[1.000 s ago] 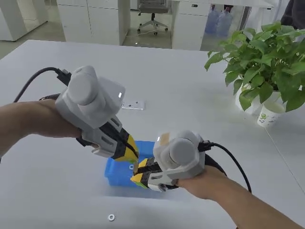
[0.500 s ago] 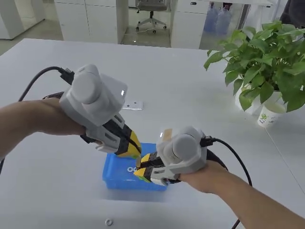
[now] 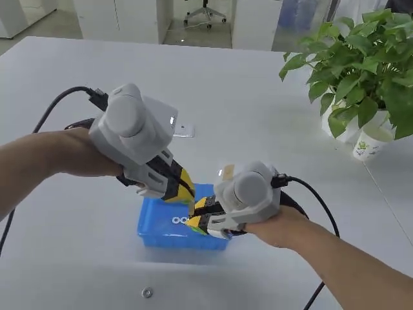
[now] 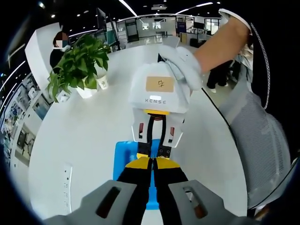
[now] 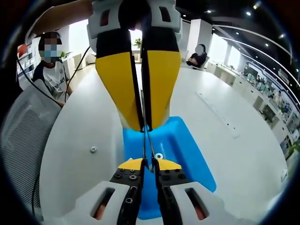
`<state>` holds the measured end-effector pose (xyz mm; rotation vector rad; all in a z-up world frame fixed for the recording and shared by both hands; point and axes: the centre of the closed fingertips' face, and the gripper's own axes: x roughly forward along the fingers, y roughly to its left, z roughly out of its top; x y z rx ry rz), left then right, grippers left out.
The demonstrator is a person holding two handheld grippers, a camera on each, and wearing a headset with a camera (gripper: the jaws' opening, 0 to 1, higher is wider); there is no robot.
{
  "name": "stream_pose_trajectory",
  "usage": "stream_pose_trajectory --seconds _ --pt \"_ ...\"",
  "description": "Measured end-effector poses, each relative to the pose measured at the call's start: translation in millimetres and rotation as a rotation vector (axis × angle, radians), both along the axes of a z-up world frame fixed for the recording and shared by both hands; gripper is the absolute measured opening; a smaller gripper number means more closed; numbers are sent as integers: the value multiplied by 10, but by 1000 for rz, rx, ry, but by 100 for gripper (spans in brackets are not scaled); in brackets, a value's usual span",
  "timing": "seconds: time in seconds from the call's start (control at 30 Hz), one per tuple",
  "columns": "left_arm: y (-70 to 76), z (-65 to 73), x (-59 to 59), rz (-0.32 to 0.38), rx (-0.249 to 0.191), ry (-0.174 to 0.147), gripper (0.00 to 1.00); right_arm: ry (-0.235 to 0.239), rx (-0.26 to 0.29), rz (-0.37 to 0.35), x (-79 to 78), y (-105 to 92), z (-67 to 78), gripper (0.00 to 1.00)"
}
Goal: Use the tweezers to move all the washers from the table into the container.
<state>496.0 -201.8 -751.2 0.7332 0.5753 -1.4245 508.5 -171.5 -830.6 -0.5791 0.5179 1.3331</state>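
Tabletop [image 3: 271,123]: white and wide, in an open office; it carries everything listed below.
Potted plant [image 3: 361,71]: at your far right on the tabletop, well apart from the work; a paper cup [image 3: 369,147] stands just beside its pot.
Container [image 3: 164,240]: blue, shallow and rectangular; it lies on the tabletop directly beneath both gripper tips, and its floor shows in the right gripper view [image 5: 190,161].
Washers [image 3: 179,221]: a few small metal rings lie inside the container, near its middle; one shows just beyond your right jaws [image 5: 159,156].
Loose washer [image 3: 147,292]: lies flat on the tabletop on your near side of the container, apart from it; in the right gripper view it sits left of the blue wall [image 5: 93,149].
Tweezers [image 5: 145,143]: a thin metal strip that runs from the left jaws down to the right jaws, above the container.
Left gripper [image 3: 187,192]: you hold it tilted down toward the container; its yellow-tipped jaws are pressed nearly together on the tweezers [image 4: 152,161].
Right gripper [image 3: 193,224]: faces the left one tip to tip over the container; its jaws stand narrow, closed on the tweezers [image 5: 149,164].
Cable [image 3: 51,113]: black, trailing from the left gripper's rear across your forearm.
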Motion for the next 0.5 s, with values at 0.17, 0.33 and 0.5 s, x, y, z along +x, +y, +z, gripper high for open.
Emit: stream_pose_trajectory --seconds 0.17,0.33,0.5 --pt "4 -63 67 12 -1 1 5 10 -3 -3 67 1 -66 11" --pt "2 -132 113 18 2 0 5 14 -17 1 109 -5 -138 11" --pt "-2 -203 148 23 8 2 5 28 -26 5 139 -8 -215 11"
